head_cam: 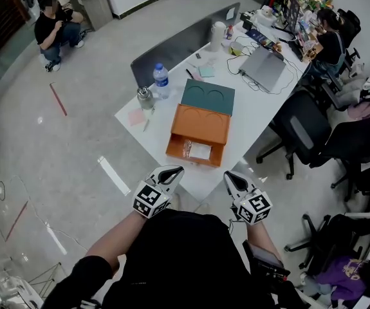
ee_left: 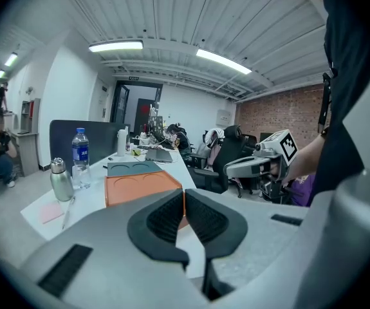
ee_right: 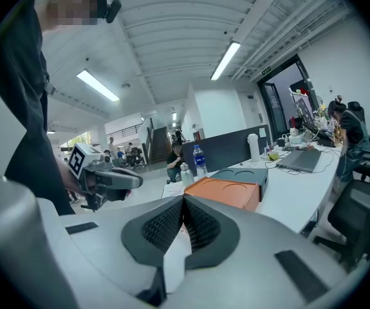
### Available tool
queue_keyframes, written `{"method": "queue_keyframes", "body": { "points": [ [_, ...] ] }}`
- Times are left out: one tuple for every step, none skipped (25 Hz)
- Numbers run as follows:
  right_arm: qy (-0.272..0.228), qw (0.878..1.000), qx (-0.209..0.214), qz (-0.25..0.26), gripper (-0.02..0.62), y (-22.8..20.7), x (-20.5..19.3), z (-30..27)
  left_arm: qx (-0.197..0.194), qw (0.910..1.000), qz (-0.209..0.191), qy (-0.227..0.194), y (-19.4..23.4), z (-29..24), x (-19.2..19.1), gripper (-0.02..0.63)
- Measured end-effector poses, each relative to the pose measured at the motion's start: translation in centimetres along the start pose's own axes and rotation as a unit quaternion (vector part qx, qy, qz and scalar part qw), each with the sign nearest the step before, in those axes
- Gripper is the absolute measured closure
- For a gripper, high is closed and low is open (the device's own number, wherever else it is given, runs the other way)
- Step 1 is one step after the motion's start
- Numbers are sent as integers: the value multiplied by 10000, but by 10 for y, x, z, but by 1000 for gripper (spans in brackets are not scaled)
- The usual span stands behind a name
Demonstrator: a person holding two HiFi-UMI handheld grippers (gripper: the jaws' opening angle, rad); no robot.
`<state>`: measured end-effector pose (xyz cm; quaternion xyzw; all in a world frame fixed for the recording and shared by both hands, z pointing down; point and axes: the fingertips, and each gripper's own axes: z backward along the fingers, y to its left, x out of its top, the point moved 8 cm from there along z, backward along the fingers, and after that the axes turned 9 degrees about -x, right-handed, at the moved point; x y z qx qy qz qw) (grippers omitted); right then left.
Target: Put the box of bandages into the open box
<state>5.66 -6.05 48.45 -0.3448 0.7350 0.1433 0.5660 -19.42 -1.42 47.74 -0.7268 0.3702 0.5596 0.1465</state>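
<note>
An orange box (head_cam: 201, 125) stands on the white table (head_cam: 249, 118), with a dark green lid (head_cam: 208, 96) lying behind it. Its near part is open, and a small white pack (head_cam: 199, 150) lies inside. Both grippers hang below the table's near edge, apart from the box. My left gripper (head_cam: 174, 170) is shut with nothing between its pads, and so is my right gripper (head_cam: 231, 176). In the left gripper view the shut jaws (ee_left: 185, 201) point at the orange box (ee_left: 139, 187). In the right gripper view the shut jaws (ee_right: 183, 212) point at the same box (ee_right: 226, 190).
A water bottle (head_cam: 161, 80), a metal flask (head_cam: 145, 97) and a pink note (head_cam: 136, 116) sit at the table's left end. A laptop (head_cam: 262, 66) and cables lie farther back. Office chairs (head_cam: 304, 131) stand to the right. A person (head_cam: 55, 26) crouches on the floor far left.
</note>
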Motion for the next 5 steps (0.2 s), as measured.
{"method": "queue_keyframes", "body": {
  "points": [
    [-4,10000,1,3,571,0,0,0,-15,10000,-17,6,0,-2,1,591],
    [-9,10000,3,8,571,-1,1,0,-30,10000,-32,10,0,-4,2,591],
    [-15,10000,6,14,571,-2,1,0,-44,10000,-44,14,0,-6,2,591],
    [-20,10000,10,19,571,-2,2,0,-58,10000,-54,18,0,-7,3,591],
    [-24,10000,13,24,571,-3,2,0,-72,10000,-64,22,0,-9,4,591]
  ]
}}
